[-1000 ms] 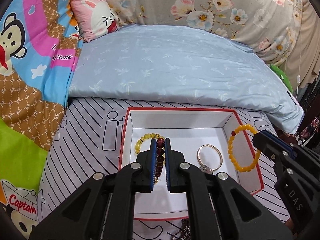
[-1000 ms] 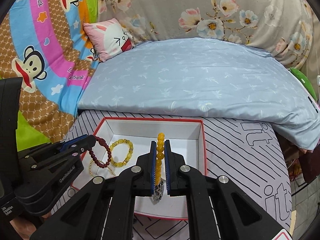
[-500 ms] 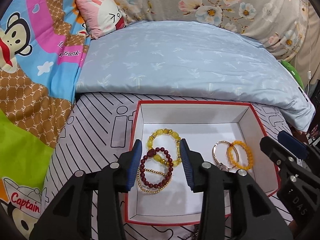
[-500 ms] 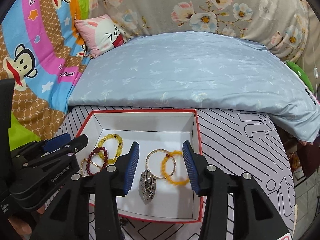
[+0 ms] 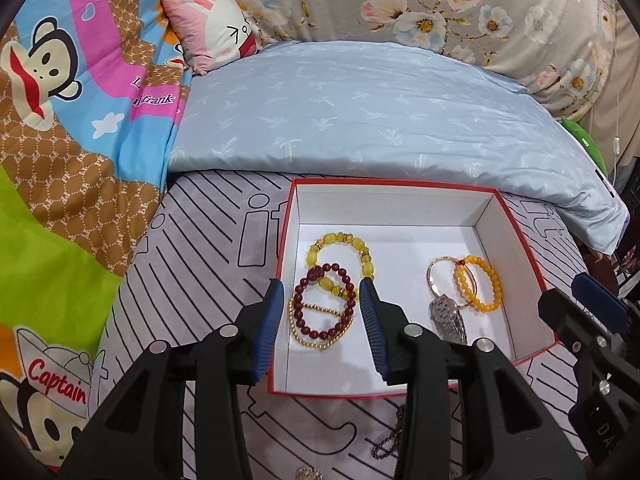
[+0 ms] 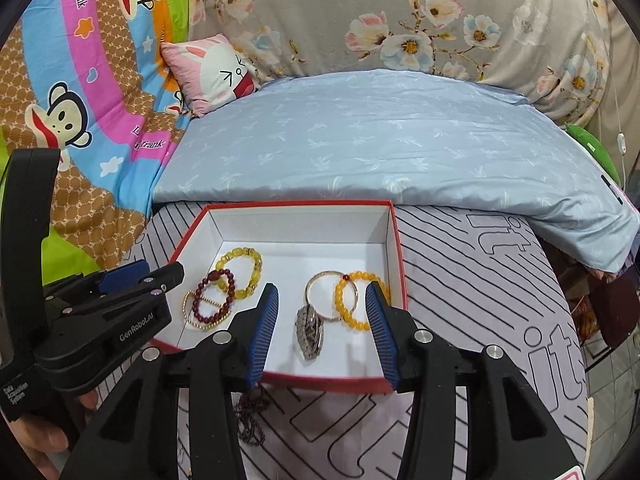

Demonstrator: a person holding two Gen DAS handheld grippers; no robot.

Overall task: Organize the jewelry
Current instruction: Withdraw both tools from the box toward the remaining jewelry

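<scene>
A red box with a white inside (image 5: 516,224) (image 6: 394,240) sits on the striped bed sheet. Inside lie a dark red bead bracelet (image 5: 320,334) (image 6: 200,312) over a gold chain bracelet (image 5: 304,338), a yellow bead bracelet (image 5: 332,238) (image 6: 256,264), an orange bead bracelet (image 5: 486,300) (image 6: 344,312), a thin metal bangle (image 5: 432,280) (image 6: 312,284) and a silver watch (image 5: 450,318) (image 6: 310,330). My left gripper (image 5: 322,316) is open and empty above the red bracelet. My right gripper (image 6: 320,326) is open and empty above the watch and orange bracelet.
A dark chain necklace (image 5: 392,440) (image 6: 250,420) lies on the sheet in front of the box. A light blue quilt (image 5: 360,120) lies behind the box, a pink rabbit pillow (image 5: 216,36) further back, a cartoon blanket (image 5: 60,160) at left.
Both grippers opened and let go: the red bracelet and the orange bracelet dropped into the box. Both grippers have since drawn back and up, and their jaws stand wider.
</scene>
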